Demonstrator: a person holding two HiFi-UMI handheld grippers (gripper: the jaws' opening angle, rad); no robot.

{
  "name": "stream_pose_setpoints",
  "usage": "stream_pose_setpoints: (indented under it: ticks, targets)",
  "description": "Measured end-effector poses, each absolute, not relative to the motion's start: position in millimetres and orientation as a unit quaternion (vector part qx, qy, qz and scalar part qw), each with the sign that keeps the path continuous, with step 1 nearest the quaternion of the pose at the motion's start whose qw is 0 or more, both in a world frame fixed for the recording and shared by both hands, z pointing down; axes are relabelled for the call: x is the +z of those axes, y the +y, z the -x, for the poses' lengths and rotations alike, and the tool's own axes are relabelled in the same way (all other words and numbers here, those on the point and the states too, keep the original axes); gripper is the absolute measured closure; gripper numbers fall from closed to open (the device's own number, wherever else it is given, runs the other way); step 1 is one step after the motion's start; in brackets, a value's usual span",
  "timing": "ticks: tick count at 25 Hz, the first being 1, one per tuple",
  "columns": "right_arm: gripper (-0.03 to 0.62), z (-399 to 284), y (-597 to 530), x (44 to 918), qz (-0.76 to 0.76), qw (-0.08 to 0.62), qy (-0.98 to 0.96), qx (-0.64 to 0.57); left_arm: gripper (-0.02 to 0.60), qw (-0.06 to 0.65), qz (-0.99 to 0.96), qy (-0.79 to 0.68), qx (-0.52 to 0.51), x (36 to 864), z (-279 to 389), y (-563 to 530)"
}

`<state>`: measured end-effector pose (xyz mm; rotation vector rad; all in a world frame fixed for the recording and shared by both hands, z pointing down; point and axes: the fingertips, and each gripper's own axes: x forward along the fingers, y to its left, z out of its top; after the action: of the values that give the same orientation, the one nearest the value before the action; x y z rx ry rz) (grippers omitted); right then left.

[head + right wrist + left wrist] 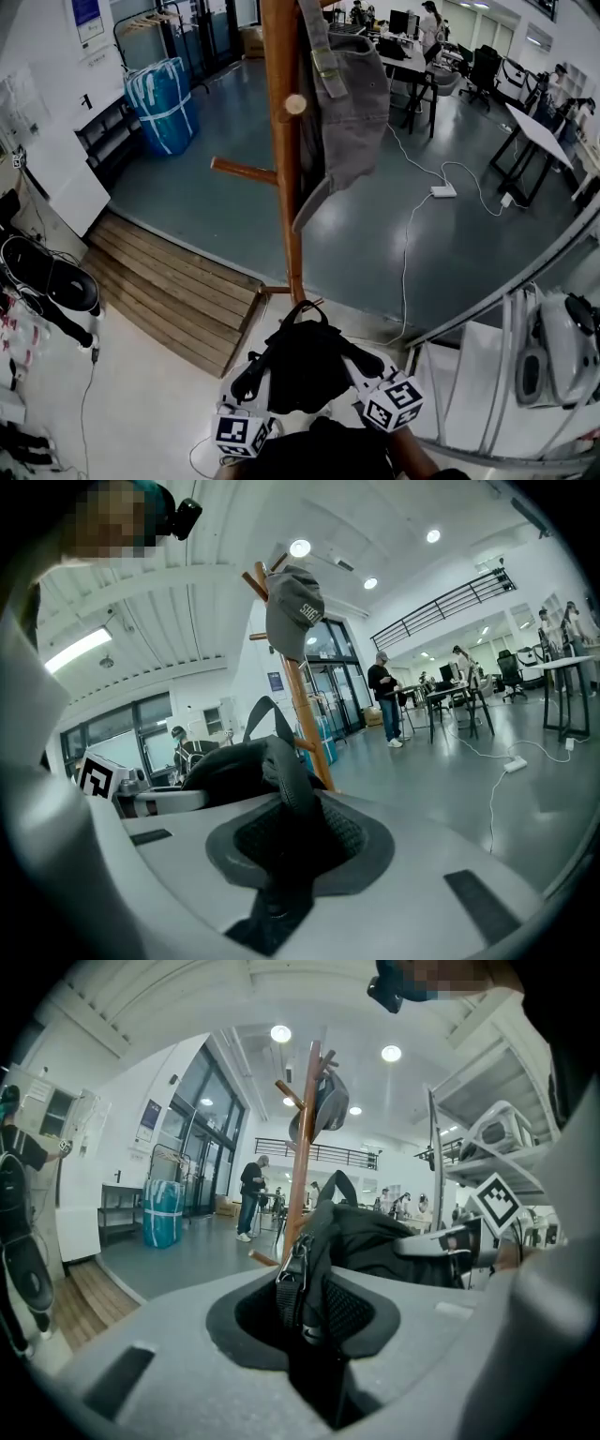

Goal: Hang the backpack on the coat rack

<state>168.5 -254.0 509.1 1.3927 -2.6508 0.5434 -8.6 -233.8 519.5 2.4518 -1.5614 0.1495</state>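
Observation:
A black backpack [305, 364] hangs between my two grippers, low in the head view, just in front of the foot of the wooden coat rack [284, 141]. My left gripper [246, 377] is shut on the backpack's left side, with a strap and its buckle [292, 1283] between the jaws. Shut on the right side, my right gripper [367, 366] has a padded strap [281, 785] running through its jaws. The carry loop [307, 309] sticks up towards the pole. A grey cap [349, 103] hangs on an upper peg. One bare peg [242, 171] juts left, lower down.
Wooden boards [173, 286] form a ramp left of the rack's foot. A blue wrapped bundle [164, 98] stands at the back left. A white cable and power strip [442, 190] lie on the grey floor. Metal shelving [525, 375] is close on the right. People stand at desks far back [431, 23].

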Motion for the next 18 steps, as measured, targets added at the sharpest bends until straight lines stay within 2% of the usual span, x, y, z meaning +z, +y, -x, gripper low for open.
stream_pose_setpoints:
  ticks: [18]
  targets:
    - [0.531,-169.7,-312.5,546.4,-0.422,0.064,-0.881,0.203,0.486,0.139,-0.812,-0.56,0.08,555.2,5.6,-280.7]
